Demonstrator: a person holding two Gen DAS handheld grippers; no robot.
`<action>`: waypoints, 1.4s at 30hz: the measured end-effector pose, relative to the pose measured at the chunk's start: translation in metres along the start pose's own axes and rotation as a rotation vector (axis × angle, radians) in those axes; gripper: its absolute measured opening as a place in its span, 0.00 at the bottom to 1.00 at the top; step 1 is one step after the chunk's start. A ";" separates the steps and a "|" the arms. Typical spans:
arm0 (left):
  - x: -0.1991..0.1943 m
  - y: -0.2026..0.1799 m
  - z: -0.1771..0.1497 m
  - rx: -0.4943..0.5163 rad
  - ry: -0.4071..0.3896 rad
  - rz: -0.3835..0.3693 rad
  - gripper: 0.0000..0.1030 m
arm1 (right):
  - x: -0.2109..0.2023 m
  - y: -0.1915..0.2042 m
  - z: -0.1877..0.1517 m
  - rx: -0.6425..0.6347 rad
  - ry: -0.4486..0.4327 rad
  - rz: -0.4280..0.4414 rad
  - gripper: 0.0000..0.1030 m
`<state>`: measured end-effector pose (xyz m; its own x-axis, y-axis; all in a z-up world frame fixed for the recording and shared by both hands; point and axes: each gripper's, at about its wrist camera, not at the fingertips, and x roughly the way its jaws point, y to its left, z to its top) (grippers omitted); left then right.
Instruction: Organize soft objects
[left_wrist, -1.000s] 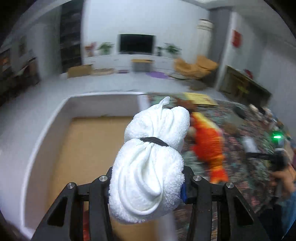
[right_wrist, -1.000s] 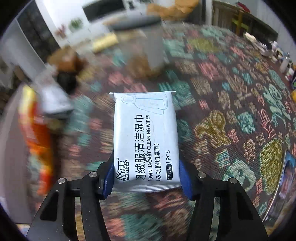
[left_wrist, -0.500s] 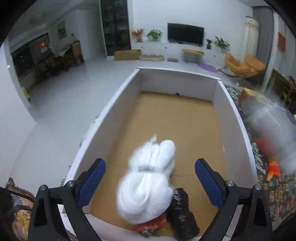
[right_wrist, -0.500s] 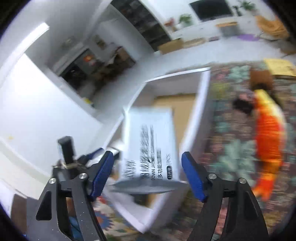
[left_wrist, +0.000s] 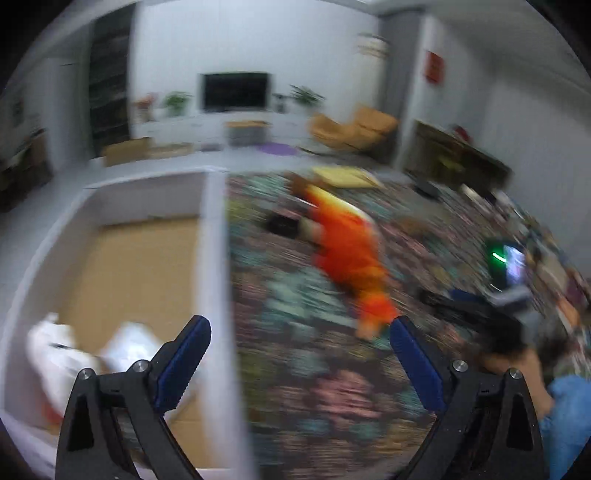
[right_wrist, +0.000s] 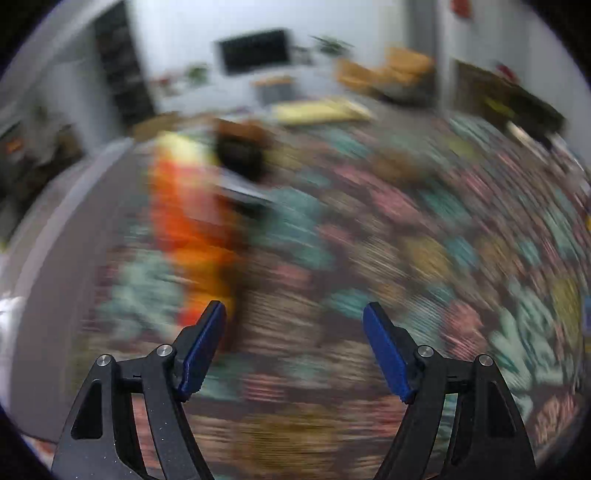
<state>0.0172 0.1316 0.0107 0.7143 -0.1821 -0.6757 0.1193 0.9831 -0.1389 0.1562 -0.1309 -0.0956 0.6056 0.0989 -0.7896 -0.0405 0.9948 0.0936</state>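
between picks: my left gripper (left_wrist: 297, 343) and right gripper (right_wrist: 293, 332) both have jaws spread wide and empty, having just been opening. one white towel bundle (left_wrist: 55, 354) and one wipes pack (left_wrist: 129, 349) lie near-left in the box (left_wrist: 214, 258). next i'd say comes the one orange plush fish (left_wrist: 347, 254) on the rug (left_wrist: 314, 387), to the box's right.

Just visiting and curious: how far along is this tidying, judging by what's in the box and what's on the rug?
Done: the white towel bundle lies in the box. In hand: nothing; the left gripper and right gripper are open, empty. Left: the orange plush fish on the rug.
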 end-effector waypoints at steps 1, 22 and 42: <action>0.017 -0.016 -0.006 0.010 0.033 -0.014 0.94 | 0.008 -0.012 0.000 0.023 0.014 -0.016 0.77; 0.199 -0.024 -0.018 -0.020 0.183 0.187 1.00 | 0.055 -0.046 0.019 0.032 0.023 -0.132 0.94; 0.199 -0.024 -0.019 -0.019 0.182 0.189 1.00 | 0.055 -0.045 0.019 0.032 0.023 -0.133 0.94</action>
<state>0.1437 0.0715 -0.1341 0.5866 0.0023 -0.8099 -0.0185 0.9998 -0.0106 0.2067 -0.1707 -0.1317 0.5853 -0.0325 -0.8102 0.0642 0.9979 0.0063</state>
